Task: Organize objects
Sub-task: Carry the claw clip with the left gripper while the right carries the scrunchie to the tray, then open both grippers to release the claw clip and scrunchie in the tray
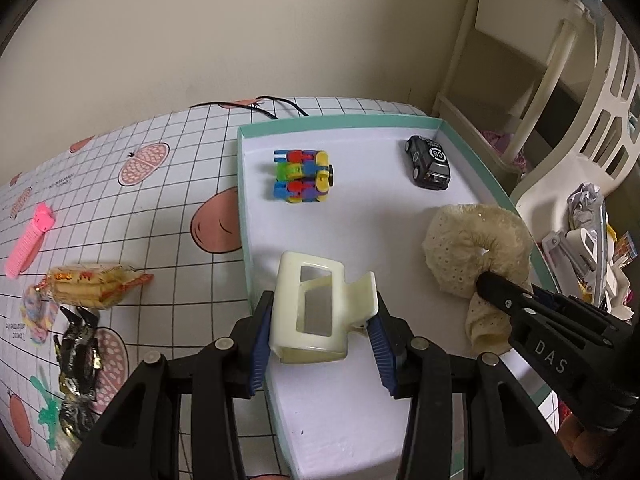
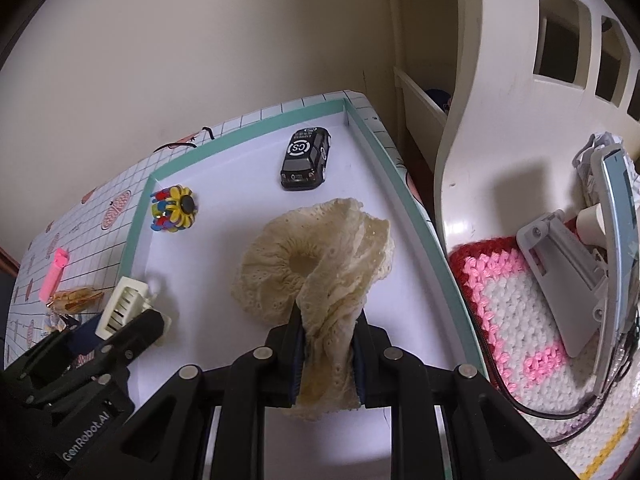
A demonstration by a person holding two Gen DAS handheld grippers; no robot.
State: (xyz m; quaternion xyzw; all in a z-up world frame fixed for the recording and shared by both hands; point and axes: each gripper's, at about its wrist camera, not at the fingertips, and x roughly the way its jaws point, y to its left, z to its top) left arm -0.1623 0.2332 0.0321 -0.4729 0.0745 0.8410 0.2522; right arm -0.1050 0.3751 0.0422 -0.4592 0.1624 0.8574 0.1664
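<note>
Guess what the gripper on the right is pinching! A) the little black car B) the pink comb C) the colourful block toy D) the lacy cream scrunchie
D: the right gripper is shut on the lacy cream scrunchie, whose fabric is bunched between its pads, while the black car sits untouched farther back in the tray.

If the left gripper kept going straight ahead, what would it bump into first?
The left gripper, shut on the cream hair clip, points across the tray. Probably the colourful block toy comes first, though depth is hard to judge.
</note>
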